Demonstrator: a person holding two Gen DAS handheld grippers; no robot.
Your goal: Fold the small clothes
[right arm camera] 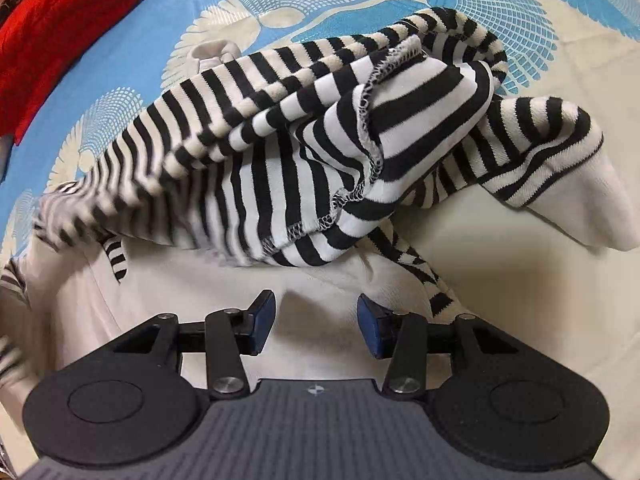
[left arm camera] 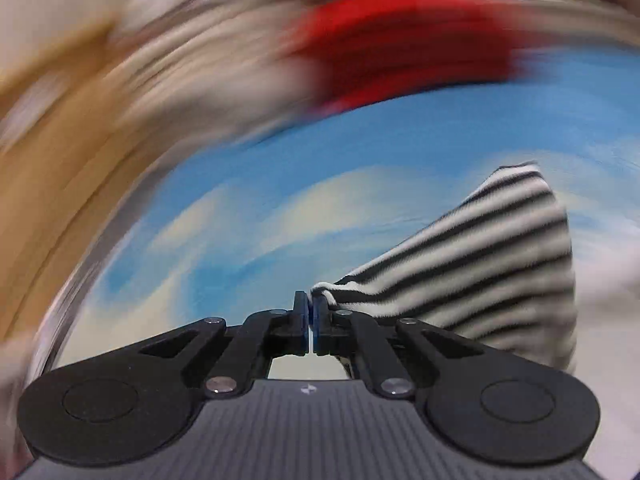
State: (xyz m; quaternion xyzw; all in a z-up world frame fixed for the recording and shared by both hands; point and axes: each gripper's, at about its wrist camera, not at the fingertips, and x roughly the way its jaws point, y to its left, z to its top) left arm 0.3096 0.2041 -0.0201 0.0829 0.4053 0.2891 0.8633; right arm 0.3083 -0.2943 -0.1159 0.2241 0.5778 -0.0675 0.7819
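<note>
A black-and-white striped garment (right arm camera: 304,152) lies crumpled on the blue patterned bedsheet (right arm camera: 168,28), with a white cuff at the right. My right gripper (right arm camera: 316,320) is open and empty, hovering just in front of the garment over its white part. In the left wrist view my left gripper (left arm camera: 311,312) is shut on a corner of the striped garment (left arm camera: 492,256), which stretches away to the right. That view is strongly motion-blurred.
A red garment (right arm camera: 60,36) lies at the far left of the bed; it also shows blurred at the top of the left wrist view (left arm camera: 400,48). A brown wooden surface (left arm camera: 60,160) is at the left.
</note>
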